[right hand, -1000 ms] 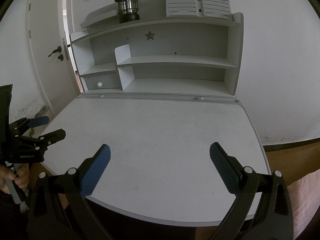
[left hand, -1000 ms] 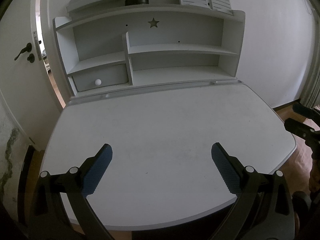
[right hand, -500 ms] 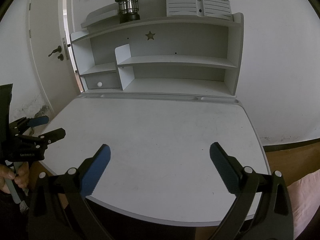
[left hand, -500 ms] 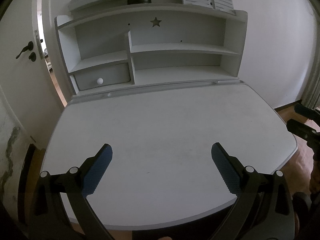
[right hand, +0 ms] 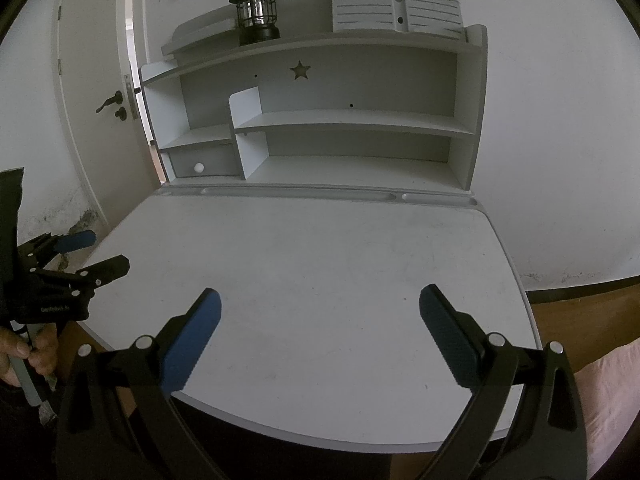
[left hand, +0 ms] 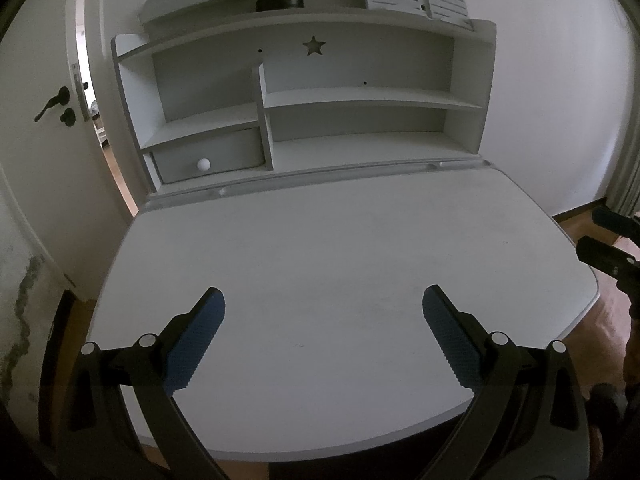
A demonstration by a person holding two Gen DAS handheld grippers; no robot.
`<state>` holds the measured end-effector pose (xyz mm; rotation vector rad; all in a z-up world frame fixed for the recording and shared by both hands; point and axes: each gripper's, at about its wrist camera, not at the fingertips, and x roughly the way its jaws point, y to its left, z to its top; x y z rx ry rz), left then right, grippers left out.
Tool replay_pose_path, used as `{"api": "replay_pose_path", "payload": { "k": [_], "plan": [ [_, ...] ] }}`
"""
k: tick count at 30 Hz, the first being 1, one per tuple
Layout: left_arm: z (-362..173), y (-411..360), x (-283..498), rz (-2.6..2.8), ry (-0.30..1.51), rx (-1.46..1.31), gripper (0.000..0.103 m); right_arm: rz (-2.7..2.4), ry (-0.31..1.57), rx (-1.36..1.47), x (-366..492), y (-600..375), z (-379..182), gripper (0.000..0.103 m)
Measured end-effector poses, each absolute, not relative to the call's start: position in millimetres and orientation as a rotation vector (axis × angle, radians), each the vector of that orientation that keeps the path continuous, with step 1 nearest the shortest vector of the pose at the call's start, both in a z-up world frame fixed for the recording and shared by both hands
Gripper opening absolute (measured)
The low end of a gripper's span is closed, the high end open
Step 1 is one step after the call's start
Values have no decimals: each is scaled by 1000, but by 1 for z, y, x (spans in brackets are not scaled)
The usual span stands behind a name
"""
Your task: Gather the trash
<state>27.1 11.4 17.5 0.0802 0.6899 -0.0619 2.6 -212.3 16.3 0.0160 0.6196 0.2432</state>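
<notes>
My left gripper (left hand: 322, 322) and right gripper (right hand: 320, 320) hang spread wide, grasping nothing, above the white desk (left hand: 340, 240); its dim surface appears bare.

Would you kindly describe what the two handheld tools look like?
Both match: the left tool and the right tool have black frames with silver rivets and two fingers faced with ribbed blue pads. The left one's body bears small white lettering.

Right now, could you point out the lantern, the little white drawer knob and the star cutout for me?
lantern (right hand: 256, 14): right wrist view, on its glass globe behind the wire cage.
drawer knob (left hand: 203, 164): left wrist view, on the middle of the round white knob.
star cutout (right hand: 300, 70): right wrist view, on the star's centre.
</notes>
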Motion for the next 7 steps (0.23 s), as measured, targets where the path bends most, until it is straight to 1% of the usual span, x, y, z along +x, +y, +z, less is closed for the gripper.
{"api": "replay_pose_path", "payload": {
  "k": [7],
  "plan": [
    [17,13,30,-60,706,63,96,245,620,15,3,-213,16,96]
  ]
}}
